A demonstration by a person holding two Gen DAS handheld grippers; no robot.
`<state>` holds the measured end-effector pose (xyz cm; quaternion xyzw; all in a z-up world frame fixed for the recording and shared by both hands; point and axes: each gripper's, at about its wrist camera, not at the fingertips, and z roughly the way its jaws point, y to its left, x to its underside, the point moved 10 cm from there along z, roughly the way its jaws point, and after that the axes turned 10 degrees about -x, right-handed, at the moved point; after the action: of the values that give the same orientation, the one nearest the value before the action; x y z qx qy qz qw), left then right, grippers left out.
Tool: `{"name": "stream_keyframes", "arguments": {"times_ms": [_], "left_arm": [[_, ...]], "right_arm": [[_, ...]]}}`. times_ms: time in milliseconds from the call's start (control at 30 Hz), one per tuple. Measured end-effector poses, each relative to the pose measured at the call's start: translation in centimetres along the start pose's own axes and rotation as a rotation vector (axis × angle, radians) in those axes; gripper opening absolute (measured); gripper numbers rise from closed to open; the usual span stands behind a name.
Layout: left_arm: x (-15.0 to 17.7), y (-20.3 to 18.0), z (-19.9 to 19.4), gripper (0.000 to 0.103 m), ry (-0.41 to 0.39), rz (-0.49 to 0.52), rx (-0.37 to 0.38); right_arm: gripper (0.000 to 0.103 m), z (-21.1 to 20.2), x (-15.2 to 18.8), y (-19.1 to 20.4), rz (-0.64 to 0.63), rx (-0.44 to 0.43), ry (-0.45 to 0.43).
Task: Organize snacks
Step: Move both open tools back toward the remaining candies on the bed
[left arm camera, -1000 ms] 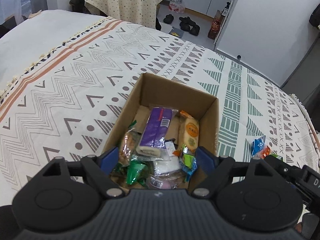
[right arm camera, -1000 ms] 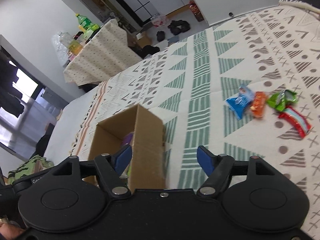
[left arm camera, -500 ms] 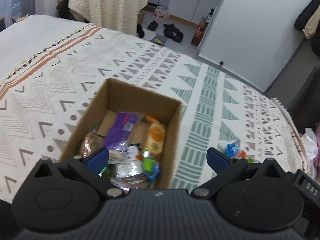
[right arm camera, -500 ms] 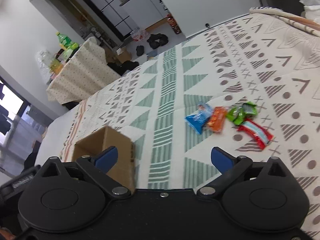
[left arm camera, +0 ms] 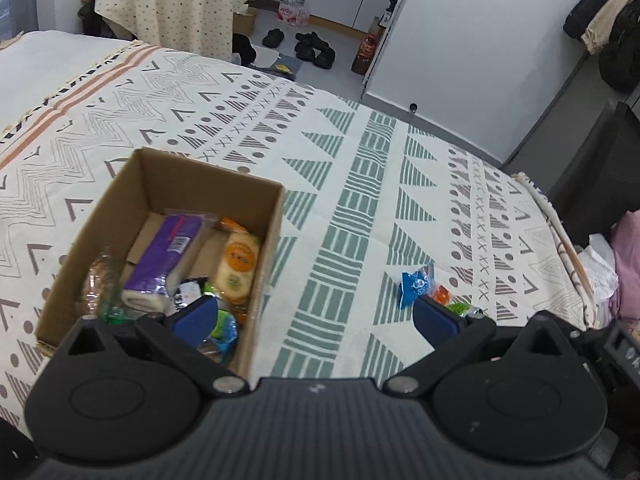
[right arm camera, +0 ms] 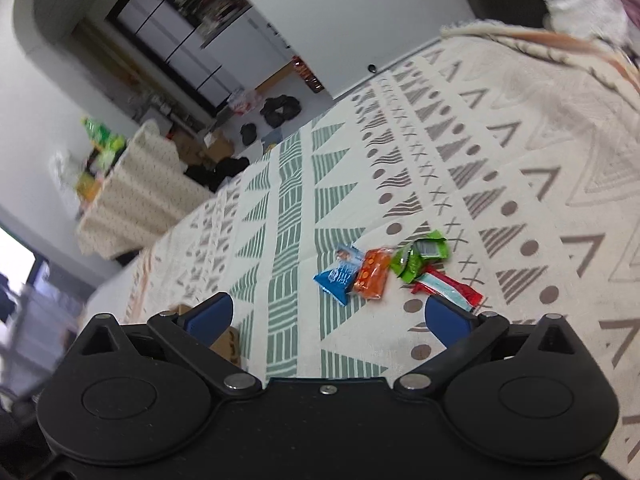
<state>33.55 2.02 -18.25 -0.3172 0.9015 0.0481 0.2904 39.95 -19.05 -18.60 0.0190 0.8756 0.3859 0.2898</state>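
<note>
An open cardboard box sits on the patterned bedspread, holding several snacks, among them a purple packet and an orange-labelled biscuit pack. My left gripper is open and empty, above the box's right wall. Loose snacks lie to the right: a blue packet, an orange packet, a green packet and a red packet. The blue packet also shows in the left wrist view. My right gripper is open and empty, just short of these snacks. A corner of the box shows by its left finger.
The bedspread covers the whole surface. Its fringed right edge borders piled clothes. Beyond the far edge are shoes on the floor, a cloth-covered table and a white wall panel.
Both grippers have opened wider and swung right. The box has slid left in the left view. The loose snacks are now centred and nearer in the right view.
</note>
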Motion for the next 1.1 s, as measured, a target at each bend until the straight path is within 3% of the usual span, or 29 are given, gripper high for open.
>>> {"name": "stream_keyframes", "arguments": {"times_ms": [267, 433, 600, 700, 800, 867, 1100], "left_arm": [[1.3, -4.5, 1.2, 0.103, 0.041, 0.053, 0.064], [1.4, -6.3, 2.6, 0.103, 0.056, 0.064, 0.066], [1.5, -8.2, 3.9, 0.1, 0.075, 0.053, 0.133], [1.4, -9.3, 4.9, 0.091, 0.061, 0.048, 0.161], [1.7, -10.4, 6.3, 0.075, 0.084, 0.041, 0.183], [2.0, -11.2, 7.3, 0.067, 0.103, 0.042, 0.202], [2.3, -13.3, 9.9, 0.057, 0.114, 0.08, 0.238]], "right_arm": [[0.103, -1.3, -1.5, -3.7, 0.073, 0.071, -0.057], [0.103, -1.4, -1.8, -5.4, 0.108, 0.094, -0.065], [0.097, -1.1, -2.0, -6.7, 0.155, 0.109, -0.077], [0.083, -0.6, -1.8, -7.6, 0.185, 0.114, -0.074], [0.073, 0.3, -1.6, -8.1, 0.155, 0.153, -0.046], [0.071, 0.8, -1.5, -8.2, 0.14, 0.161, -0.032], [0.069, 2.6, -1.4, -8.0, 0.043, 0.213, -0.003]]}}
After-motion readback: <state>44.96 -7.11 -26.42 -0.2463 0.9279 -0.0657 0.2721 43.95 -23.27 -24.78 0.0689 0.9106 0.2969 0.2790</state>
